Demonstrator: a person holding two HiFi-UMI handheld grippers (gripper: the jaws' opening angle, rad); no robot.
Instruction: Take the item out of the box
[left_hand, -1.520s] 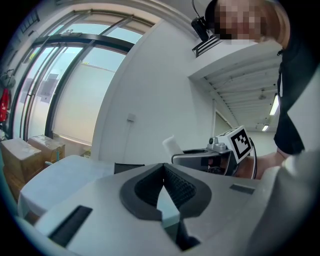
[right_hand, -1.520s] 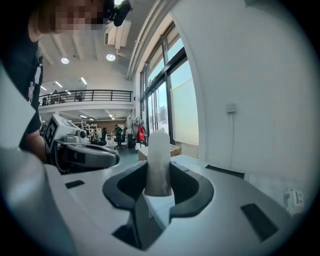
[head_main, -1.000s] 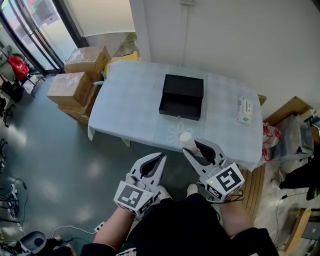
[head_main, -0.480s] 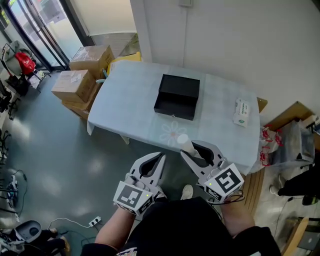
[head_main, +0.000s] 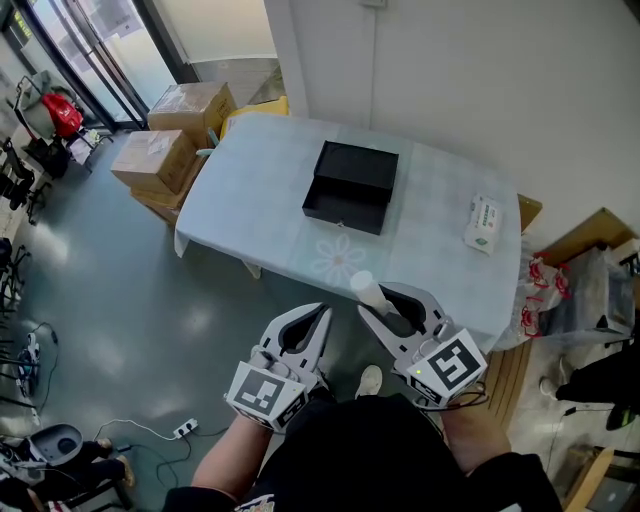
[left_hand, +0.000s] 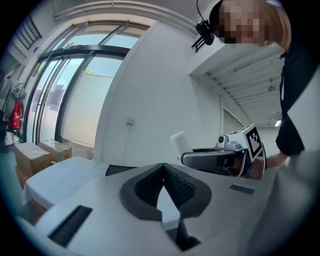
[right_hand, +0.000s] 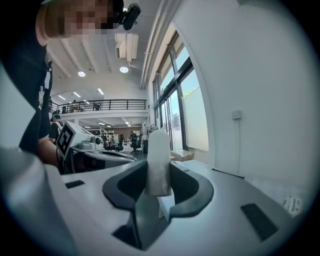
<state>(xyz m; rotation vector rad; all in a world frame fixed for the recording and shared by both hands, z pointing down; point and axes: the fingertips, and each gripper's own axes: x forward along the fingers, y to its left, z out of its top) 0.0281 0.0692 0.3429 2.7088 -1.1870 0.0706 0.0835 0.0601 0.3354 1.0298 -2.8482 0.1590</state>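
Note:
A black box lies open on the pale blue table, far ahead of both grippers. My right gripper hangs short of the table's near edge, shut on a white cylindrical item that sticks out past its tips. In the right gripper view the item stands upright between the pads of that gripper. My left gripper hangs beside it over the floor, its jaws meeting at the tips with nothing in them. The left gripper view also shows the right gripper and the item.
A white packet lies at the table's right end. Cardboard boxes are stacked at its left end. Bags and clutter crowd the floor on the right. A power strip with cable lies on the grey floor at lower left.
Both grippers keep the same pose and the white item stays gripped. The head view has drifted, so the table and box sit slightly further left and away.

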